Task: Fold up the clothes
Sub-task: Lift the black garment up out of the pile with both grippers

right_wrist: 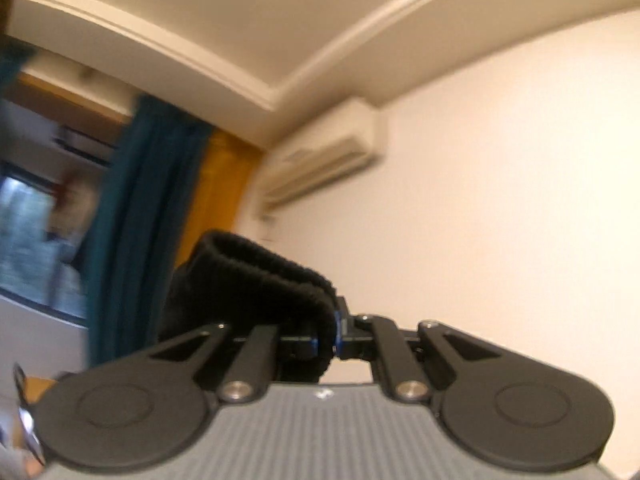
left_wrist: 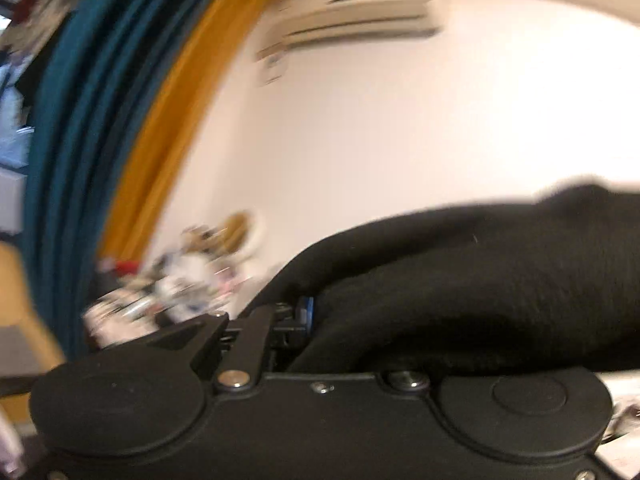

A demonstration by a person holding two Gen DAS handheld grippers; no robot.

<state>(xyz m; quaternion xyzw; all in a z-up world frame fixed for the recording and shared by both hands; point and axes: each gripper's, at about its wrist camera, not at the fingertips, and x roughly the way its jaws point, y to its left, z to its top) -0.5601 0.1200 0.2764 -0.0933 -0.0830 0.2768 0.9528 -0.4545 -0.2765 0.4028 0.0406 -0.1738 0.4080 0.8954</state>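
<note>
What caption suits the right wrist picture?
Right gripper shut on a black garment, raised toward the air conditioner and teal curtain.

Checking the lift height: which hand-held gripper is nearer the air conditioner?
Cannot tell. Both the left hand-held gripper and the right hand-held gripper hold black cloth below the air conditioner.

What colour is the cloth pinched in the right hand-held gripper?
Black. The ribbed cloth shows best in the right wrist view, pinched in the right hand-held gripper.

Black garment (left_wrist: 480, 280) blocks right; wall (left_wrist: 360, 140) side open.
</note>
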